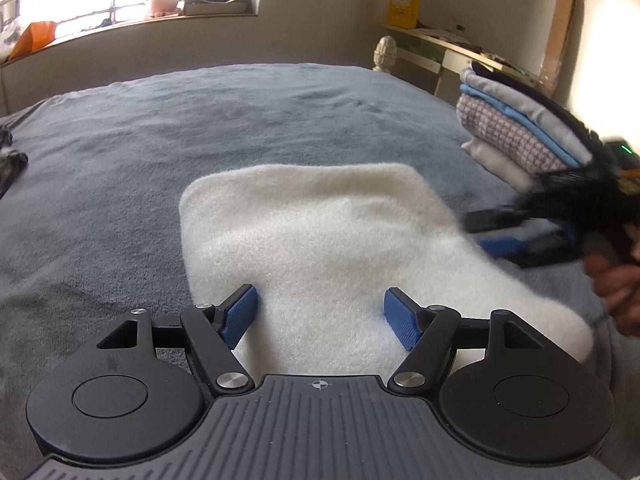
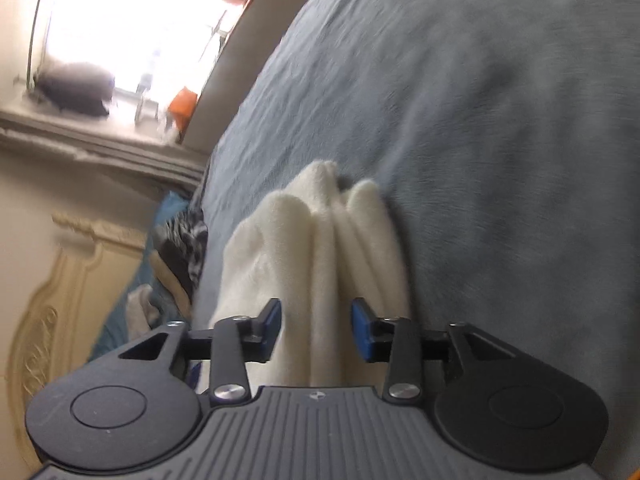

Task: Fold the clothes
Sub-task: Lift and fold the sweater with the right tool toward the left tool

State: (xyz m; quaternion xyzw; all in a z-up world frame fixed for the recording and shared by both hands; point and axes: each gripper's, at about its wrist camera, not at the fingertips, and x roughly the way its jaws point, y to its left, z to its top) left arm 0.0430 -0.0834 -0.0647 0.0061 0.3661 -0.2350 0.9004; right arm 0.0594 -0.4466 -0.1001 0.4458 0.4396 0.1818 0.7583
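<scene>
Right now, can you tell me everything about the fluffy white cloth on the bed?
The white cloth looks soft and fuzzy, like fleece. It lies folded and mostly flat on the grey-blue blanket, with rounded corners. The left gripper sits over its near edge, jaws open. At its right edge the right gripper has a bunched ridge between its jaws, which do not press it.

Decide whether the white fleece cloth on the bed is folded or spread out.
Folded. The white fleece cloth lies as a compact rectangle on the grey bedspread; the right wrist view shows layered edges bunched together.

White fleece cloth (image 1: 320, 236), grey-blue blanket (image 1: 160, 140), blue-padded fingers (image 1: 240, 316)
</scene>
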